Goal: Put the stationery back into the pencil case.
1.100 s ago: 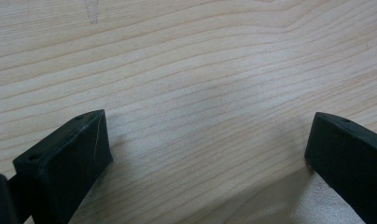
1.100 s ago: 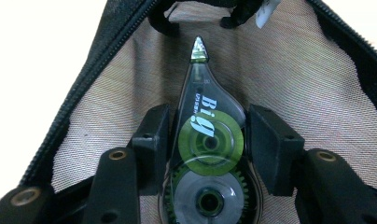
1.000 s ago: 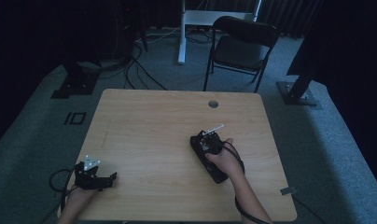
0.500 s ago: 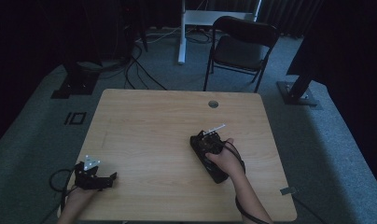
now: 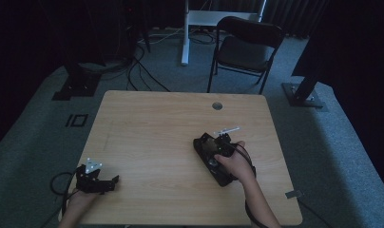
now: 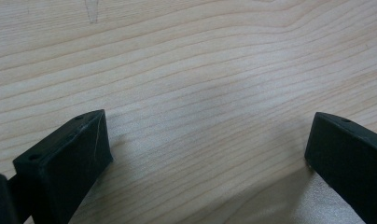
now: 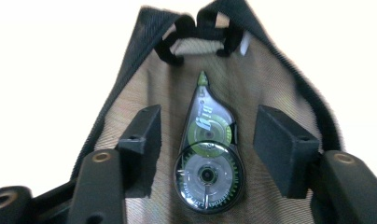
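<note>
**Correction tape lies loose between parted jaws over mesh pouch**

While the person's right hand [image 5: 233,161] rests on the worktop [image 5: 157,128], the right gripper [image 7: 207,149] points at a correction-tape dispenser [image 7: 207,158]. Seen in the right gripper view, the dispenser is clear plastic with green and grey reels inside, its narrow green tip aimed away from the camera. It lies flat on the tan mesh of a black-edged pouch [image 7: 270,88], whose black loop [image 7: 200,32] sits at the far end. Both jaws stand apart from the dispenser, one on each side, with mesh visible in each gap; the pads press on nothing. These jaws have just been opening, with the dispenser between them but not gripped.

From the high view, the pouch [image 5: 202,145] shows as a dark shape right of centre on the worktop, partly under the right hand. A small white item [image 5: 228,130] lies just beyond it; its nature cannot be made out. A round grommet hole [image 5: 217,106] sits near the far edge.

The left gripper [image 5: 96,179] rests at the near left corner, well apart from the pouch. Its own view shows the jaws wide apart over bare wood grain, holding nothing.

A dark folding chair [image 5: 247,47] stands beyond the worktop.
</note>
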A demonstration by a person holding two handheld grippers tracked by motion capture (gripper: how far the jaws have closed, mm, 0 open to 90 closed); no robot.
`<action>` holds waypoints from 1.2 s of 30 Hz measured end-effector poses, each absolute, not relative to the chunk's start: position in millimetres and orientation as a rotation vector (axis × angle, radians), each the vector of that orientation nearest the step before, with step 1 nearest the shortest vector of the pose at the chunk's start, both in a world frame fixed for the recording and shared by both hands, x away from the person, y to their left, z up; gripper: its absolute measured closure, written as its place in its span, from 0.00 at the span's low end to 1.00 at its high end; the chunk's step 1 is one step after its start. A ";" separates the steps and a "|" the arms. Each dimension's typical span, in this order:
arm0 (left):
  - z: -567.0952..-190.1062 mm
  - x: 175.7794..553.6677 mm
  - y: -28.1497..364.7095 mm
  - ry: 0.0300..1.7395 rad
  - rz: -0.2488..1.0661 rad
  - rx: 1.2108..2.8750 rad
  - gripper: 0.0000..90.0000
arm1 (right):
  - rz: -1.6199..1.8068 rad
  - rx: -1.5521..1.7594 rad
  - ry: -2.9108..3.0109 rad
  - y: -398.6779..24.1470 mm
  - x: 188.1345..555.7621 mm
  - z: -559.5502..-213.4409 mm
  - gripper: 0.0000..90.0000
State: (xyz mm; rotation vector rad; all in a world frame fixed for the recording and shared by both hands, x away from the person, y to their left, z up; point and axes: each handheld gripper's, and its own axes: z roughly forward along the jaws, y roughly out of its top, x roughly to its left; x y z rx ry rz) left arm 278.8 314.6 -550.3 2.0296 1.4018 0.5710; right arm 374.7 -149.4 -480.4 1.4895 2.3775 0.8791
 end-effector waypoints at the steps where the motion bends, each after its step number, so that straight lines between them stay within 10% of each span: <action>1: -550.3 278.8 314.6 1.402 0.571 2.029 0.00 | 0.898 1.487 2.371 -151.0 373.0 -478.3 0.44; 36: -550.3 278.8 314.6 1.401 0.571 2.030 0.00 | 1.123 1.410 2.074 -223.5 350.0 -465.3 0.31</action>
